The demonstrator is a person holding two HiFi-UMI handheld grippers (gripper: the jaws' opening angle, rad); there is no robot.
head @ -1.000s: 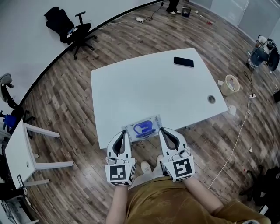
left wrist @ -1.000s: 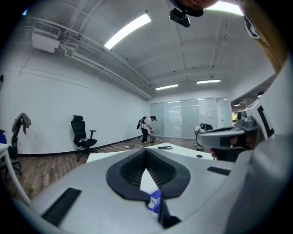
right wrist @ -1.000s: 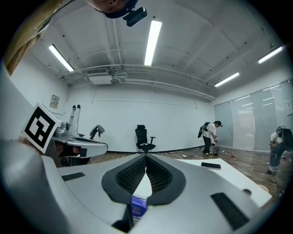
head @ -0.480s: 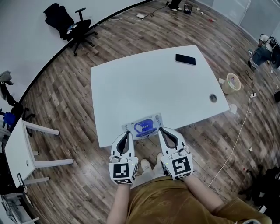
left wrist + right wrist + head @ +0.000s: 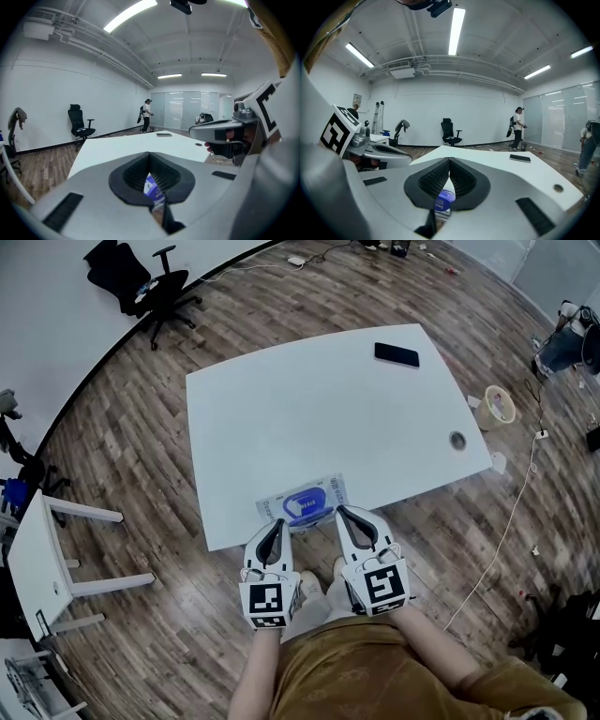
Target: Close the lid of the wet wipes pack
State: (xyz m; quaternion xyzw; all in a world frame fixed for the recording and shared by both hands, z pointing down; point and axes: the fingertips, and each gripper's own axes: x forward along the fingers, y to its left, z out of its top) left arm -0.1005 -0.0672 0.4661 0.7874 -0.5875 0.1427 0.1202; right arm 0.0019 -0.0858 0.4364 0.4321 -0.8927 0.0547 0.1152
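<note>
The wet wipes pack [image 5: 302,502] lies flat at the near edge of the white table [image 5: 309,409], pale with a blue oval lid on top; the lid looks flat. My left gripper [image 5: 275,524] is shut and empty, its tip just short of the pack's near left corner. On the other side my right gripper [image 5: 342,512] is shut with nothing in it, its tip by the pack's near right corner. In the left gripper view the pack [image 5: 152,187] shows through the gap under the closed left gripper [image 5: 150,153]. The right gripper view likewise shows the pack [image 5: 443,201] below the right gripper [image 5: 449,160].
A black phone [image 5: 397,354] lies at the table's far right, and a cable hole [image 5: 457,439] is near the right edge. An office chair [image 5: 131,282] stands far left, a second white table [image 5: 37,559] at the left, and a tape roll [image 5: 496,407] on the floor at the right.
Both grippers have drawn in a little toward the pack's near corners. The lid, which looked lifted with white showing before, now looks flat and blue.
</note>
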